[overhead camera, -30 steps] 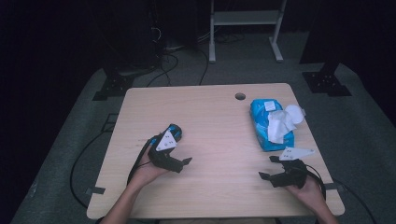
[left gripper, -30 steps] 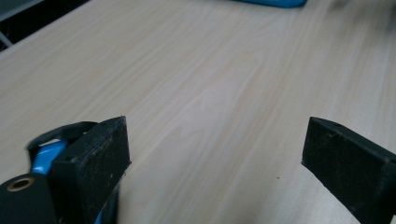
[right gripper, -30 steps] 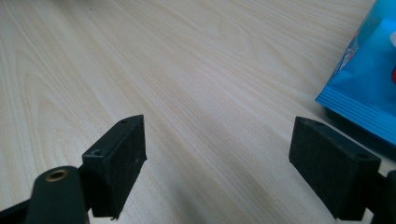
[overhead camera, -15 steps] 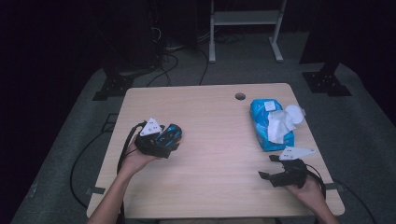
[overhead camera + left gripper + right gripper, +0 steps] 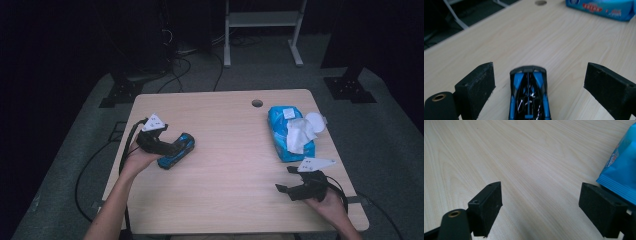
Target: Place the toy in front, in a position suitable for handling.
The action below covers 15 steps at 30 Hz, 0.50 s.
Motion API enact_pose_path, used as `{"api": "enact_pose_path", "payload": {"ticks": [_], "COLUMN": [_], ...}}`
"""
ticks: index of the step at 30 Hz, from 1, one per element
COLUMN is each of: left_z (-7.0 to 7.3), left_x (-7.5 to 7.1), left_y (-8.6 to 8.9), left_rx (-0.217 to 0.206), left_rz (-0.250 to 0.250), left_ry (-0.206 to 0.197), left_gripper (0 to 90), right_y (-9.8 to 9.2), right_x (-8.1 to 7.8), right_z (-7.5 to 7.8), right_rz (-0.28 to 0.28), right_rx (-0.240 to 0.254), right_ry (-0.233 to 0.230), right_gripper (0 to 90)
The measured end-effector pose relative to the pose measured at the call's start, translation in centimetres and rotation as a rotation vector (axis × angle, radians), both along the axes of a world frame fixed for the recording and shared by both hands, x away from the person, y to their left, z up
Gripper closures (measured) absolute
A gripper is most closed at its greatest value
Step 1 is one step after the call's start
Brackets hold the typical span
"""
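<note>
A blue and black toy car (image 5: 186, 144) lies on the wooden table (image 5: 230, 165) at its left side. My left gripper (image 5: 172, 148) reaches in from the car's left and stands open. In the left gripper view the car (image 5: 529, 100) lies lengthwise between the two spread jaws of that gripper (image 5: 538, 72), with a gap on each side. My right gripper (image 5: 286, 189) rests open near the front right edge. Its own view shows bare wood between the jaws of the right gripper (image 5: 541, 195).
A blue wipes packet (image 5: 281, 131) with a white tissue (image 5: 301, 134) pulled out lies at the right, just beyond my right gripper; its corner (image 5: 621, 175) sits by the right jaw. A round hole (image 5: 257, 103) is near the table's far edge. Cables trail off the left side.
My left hand has swung from in front of the car round to its left, so the open gripper now points right along the car. The car and right gripper have stayed put.
</note>
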<state>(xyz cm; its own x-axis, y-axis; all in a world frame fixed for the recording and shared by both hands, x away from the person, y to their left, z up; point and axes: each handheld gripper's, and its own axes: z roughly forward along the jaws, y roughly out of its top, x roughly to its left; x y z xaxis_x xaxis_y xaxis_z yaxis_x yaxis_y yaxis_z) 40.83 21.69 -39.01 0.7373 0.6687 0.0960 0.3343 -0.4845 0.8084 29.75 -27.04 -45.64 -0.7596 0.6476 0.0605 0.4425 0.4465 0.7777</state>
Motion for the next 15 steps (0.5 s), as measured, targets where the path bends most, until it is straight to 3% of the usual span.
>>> {"api": "enact_pose_path", "payload": {"ticks": [6,10,15], "left_z": [-1.4,-2.6,-3.8], "left_x": [1.6,2.4,3.1], "left_y": [0.1,-0.3,-0.6], "left_rx": [0.06,0.135,0.185], "left_rz": [0.007,-0.002,-0.016], "left_ry": [0.063,0.108,0.162], "left_gripper": [7.9,7.9,7.9], "right_y": [0.1,0.1,0.2], "right_x": [-0.1,0.0,-0.1], "right_z": [0.0,-0.1,-0.1], "right_rz": [0.007,0.006,0.013], "right_rx": [-0.006,-0.002,-0.009], "right_ry": [-0.001,0.006,0.005], "right_gripper": [17.7,17.7,17.7]}}
